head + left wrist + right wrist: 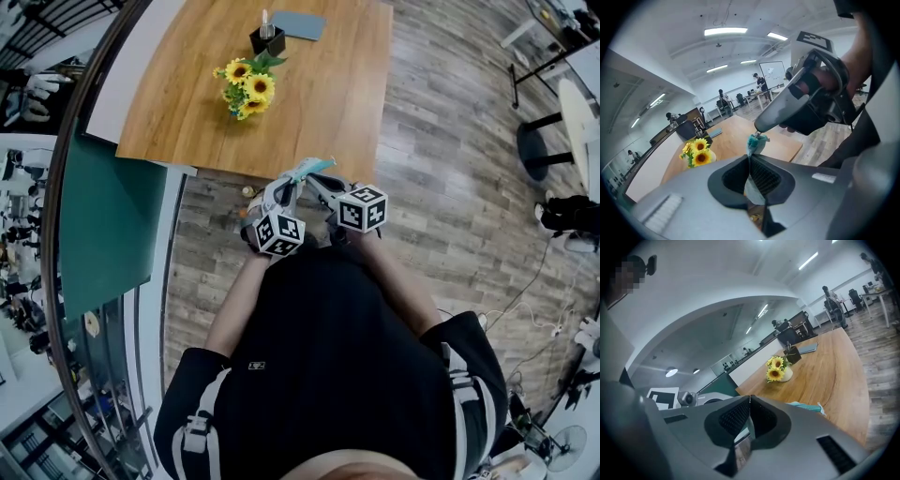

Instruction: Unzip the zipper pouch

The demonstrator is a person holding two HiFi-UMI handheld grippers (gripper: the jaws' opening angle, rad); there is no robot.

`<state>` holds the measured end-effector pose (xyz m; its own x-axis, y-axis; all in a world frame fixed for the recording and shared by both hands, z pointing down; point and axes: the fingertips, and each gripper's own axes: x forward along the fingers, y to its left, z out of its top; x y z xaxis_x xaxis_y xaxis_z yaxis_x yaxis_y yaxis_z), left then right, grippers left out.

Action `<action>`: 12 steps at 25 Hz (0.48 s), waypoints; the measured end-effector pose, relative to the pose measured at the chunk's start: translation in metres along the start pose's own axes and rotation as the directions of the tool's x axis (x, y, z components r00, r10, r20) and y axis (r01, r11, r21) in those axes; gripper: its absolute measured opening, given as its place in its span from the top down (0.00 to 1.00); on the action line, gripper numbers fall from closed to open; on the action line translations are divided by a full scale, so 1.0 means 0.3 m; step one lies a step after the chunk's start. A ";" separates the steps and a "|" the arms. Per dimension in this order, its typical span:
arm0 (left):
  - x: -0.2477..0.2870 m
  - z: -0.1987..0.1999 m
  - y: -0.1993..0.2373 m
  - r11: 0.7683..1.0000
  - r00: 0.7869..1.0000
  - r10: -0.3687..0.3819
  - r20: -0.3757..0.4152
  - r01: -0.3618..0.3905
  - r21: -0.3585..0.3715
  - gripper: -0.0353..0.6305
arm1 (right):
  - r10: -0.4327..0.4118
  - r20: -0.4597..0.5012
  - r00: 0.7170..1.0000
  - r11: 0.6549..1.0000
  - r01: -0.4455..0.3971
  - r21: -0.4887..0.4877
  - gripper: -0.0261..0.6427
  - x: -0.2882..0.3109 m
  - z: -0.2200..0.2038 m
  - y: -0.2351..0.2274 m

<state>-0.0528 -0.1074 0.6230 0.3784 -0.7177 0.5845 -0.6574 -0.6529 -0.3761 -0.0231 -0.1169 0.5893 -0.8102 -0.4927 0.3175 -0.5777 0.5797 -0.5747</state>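
Open-plan office with a long wooden table [328, 103] bearing yellow sunflowers [247, 89]. Just off the table's near edge, above the plank floor [450, 141], a small teal fabric zipper pouch [756, 143] is held between two grippers. The left gripper [751, 161] is clamped on its lower part; the right gripper [317, 180] pinches its top end.

Bright, even light falls from long white ceiling strip lights [725, 31], which glare mildly. Shadows on the light-brown wooden table [309, 103] are soft. All views bow strongly, corners dark. The grey plastic left gripper [750, 159], near its lens, looks slightly soft.
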 end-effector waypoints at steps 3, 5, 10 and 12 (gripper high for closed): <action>-0.010 0.006 -0.023 0.999 0.999 -0.038 0.023 0.038 0.001 0.93 | -0.045 -0.005 0.999 0.998 0.044 -0.038 0.95 -0.017 0.009 -0.026; -0.019 0.011 -0.036 0.998 0.998 -0.058 0.039 0.058 0.004 0.93 | -0.054 -0.008 0.999 0.997 0.053 -0.060 0.95 -0.029 0.015 -0.037; -0.025 0.025 -0.050 0.997 0.996 -0.071 0.055 0.071 0.004 0.93 | -0.059 -0.006 0.998 0.995 0.058 -0.082 0.95 -0.045 0.017 -0.045; -0.029 0.027 -0.061 0.997 0.995 -0.081 0.066 0.081 0.002 0.93 | -0.065 -0.003 0.998 0.994 0.065 -0.088 0.95 -0.051 0.011 -0.049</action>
<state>-0.0389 -0.0913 0.6190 0.4728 -0.6769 0.5641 -0.6235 -0.7094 -0.3287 -0.0020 -0.1200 0.5905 -0.7712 -0.5276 0.3563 -0.6353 0.6014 -0.4845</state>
